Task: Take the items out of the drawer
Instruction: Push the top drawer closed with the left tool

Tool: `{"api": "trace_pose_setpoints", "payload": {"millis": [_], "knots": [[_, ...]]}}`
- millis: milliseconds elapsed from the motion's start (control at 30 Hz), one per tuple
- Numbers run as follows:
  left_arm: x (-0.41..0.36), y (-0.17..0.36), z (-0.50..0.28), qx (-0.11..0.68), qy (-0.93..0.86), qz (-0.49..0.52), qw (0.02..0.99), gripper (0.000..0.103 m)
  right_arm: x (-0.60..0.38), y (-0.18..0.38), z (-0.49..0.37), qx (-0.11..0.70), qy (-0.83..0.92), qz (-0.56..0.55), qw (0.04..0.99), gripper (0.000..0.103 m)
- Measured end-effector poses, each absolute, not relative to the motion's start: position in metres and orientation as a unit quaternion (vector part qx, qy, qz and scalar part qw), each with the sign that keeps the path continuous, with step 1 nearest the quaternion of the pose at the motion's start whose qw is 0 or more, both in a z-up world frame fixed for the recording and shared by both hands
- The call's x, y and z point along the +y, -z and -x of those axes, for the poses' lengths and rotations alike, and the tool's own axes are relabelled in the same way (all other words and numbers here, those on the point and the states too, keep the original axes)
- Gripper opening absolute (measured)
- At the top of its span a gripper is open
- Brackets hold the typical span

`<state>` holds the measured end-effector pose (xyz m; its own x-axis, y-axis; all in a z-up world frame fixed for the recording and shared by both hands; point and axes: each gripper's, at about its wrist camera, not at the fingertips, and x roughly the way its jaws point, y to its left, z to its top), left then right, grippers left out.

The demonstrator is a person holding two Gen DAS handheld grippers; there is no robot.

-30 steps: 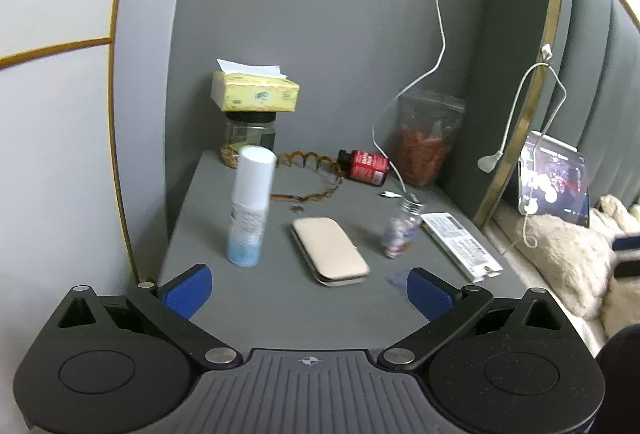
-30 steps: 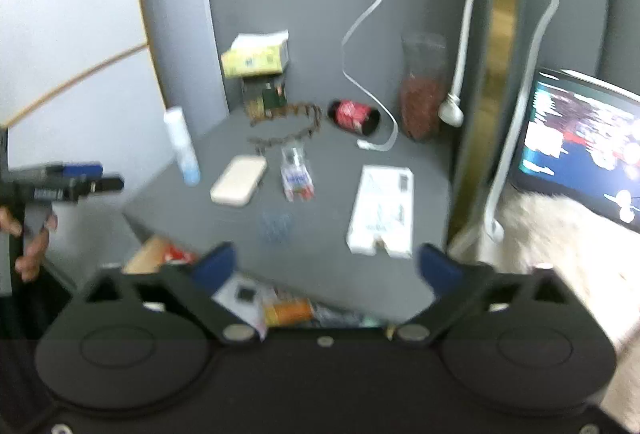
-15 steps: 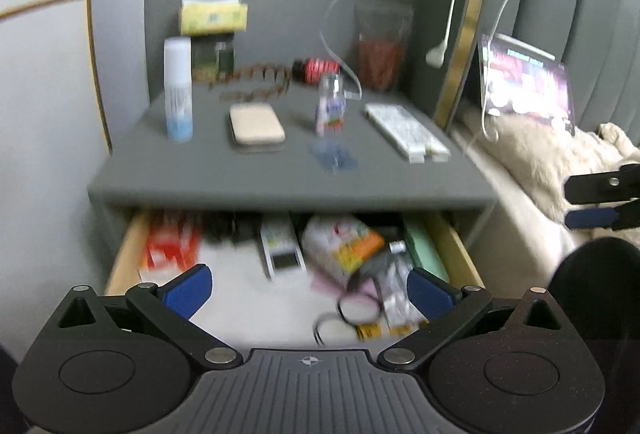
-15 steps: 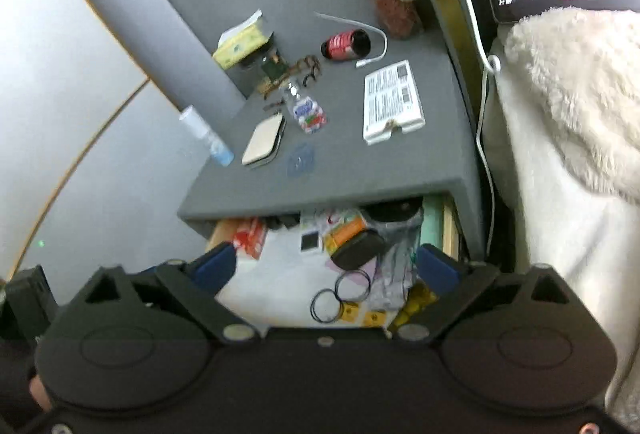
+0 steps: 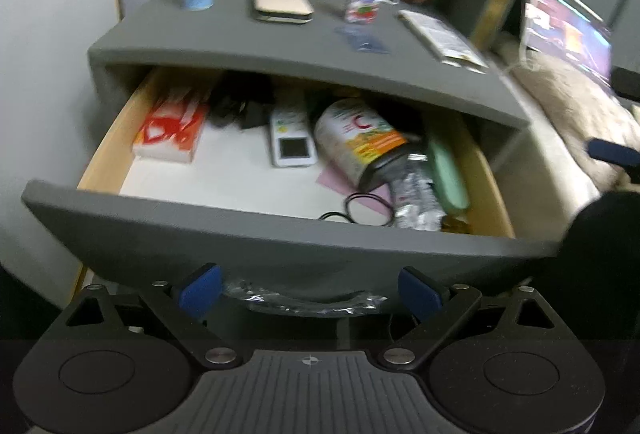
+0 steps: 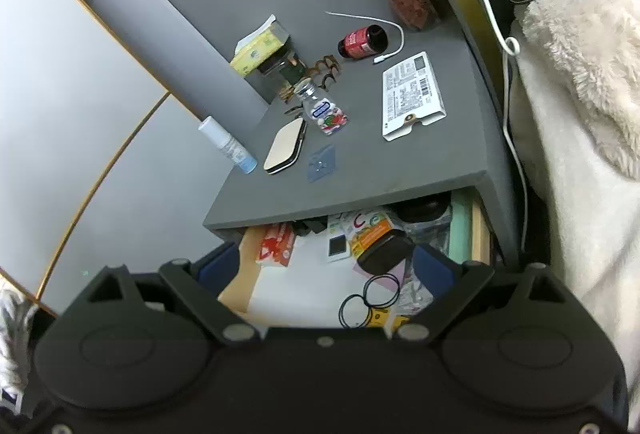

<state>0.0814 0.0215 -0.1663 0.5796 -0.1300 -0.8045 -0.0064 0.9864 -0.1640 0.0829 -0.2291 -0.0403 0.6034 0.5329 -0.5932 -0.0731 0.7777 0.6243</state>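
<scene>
With the drawer (image 5: 280, 234) already pulled out, the approach is in hand: the left gripper (image 5: 310, 292), jaws closing on nothing, must next rise toward twelve o'clock, probably for the supplement bottle (image 5: 360, 138), while the right gripper (image 6: 326, 268) hovers spread and empty.

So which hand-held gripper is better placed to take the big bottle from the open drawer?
Probably the right hand-held gripper: it hangs open over the drawer, the bottle just ahead. The left hand-held gripper, jaws closing on nothing, sits low behind the drawer front.
</scene>
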Motion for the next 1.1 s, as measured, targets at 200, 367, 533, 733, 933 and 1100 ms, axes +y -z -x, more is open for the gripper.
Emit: {"api": "trace_pose_setpoints", "payload": {"millis": [200,367,533,733,933,1100], "knots": [[0.018,0.172,-0.092,0.446,0.03,0.042,0.894,0.096,-0.228,0.04,-0.085,0.414,-0.186,-0.283,0.845,0.093],[0.017,0.171,-0.1,0.429,0.03,0.033,0.902,0.096,-0.228,0.041,-0.084,0.416,-0.187,-0.286,0.843,0.093],[0.014,0.169,-0.119,0.414,0.025,0.027,0.909,0.096,-0.229,0.042,-0.084,0.418,-0.187,-0.287,0.842,0.093],[0.03,0.158,-0.148,0.393,-0.021,0.114,0.912,0.095,-0.227,0.043,-0.085,0.421,-0.187,-0.282,0.842,0.093],[0.021,0.154,-0.15,0.398,-0.034,0.07,0.914,0.094,-0.229,0.043,-0.086,0.422,-0.187,-0.284,0.84,0.093],[0.01,0.158,-0.127,0.399,0.001,0.028,0.917,0.094,-0.229,0.044,-0.087,0.419,-0.188,-0.289,0.84,0.093]]}}
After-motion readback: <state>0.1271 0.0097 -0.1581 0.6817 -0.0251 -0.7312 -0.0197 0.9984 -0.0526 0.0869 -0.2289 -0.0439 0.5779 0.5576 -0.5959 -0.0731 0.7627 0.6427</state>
